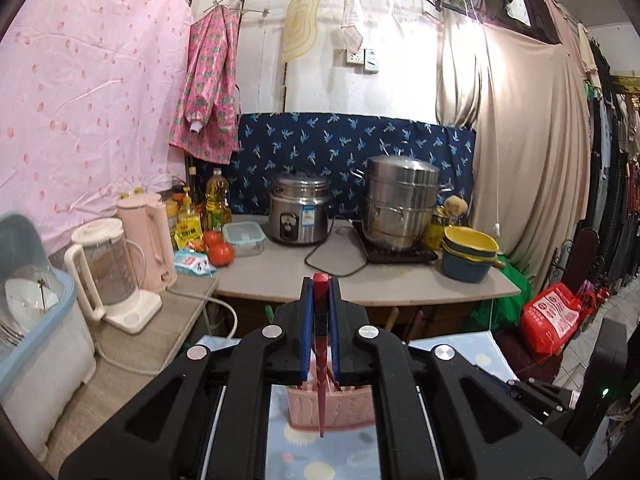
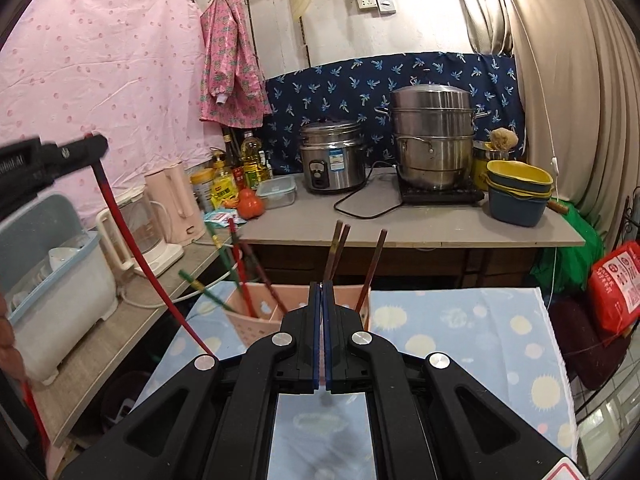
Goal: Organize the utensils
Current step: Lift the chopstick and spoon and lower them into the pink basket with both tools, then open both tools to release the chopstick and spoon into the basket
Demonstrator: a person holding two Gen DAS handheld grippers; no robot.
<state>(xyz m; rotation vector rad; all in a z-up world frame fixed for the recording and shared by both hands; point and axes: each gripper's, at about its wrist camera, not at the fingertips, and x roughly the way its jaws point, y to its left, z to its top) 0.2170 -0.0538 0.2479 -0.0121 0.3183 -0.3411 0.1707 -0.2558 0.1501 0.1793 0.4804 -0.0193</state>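
My left gripper (image 1: pixel 320 285) is shut on a long red chopstick (image 1: pixel 320 300), which hangs down between its blue pads. The chopstick's tip points over a pink utensil holder (image 1: pixel 348 412). In the right wrist view the left gripper (image 2: pixel 94 145) is raised at the left, with the red chopstick (image 2: pixel 132 248) slanting down from it. My right gripper (image 2: pixel 322 285) is shut with nothing between its pads, just in front of the pink holder (image 2: pixel 244 328). Several chopsticks stand in the holder: brown ones (image 2: pixel 340 248) on the right, red and green ones (image 2: pixel 236 264) on the left.
The holder stands on a table under a blue sun-patterned cloth (image 2: pixel 460 328). Behind it a counter carries a rice cooker (image 2: pixel 334 160), a steamer pot (image 2: pixel 434 136) and stacked bowls (image 2: pixel 518 192). At the left are a dish rack (image 2: pixel 52 280), a blender (image 1: pixel 108 268) and a pink kettle (image 1: pixel 148 236).
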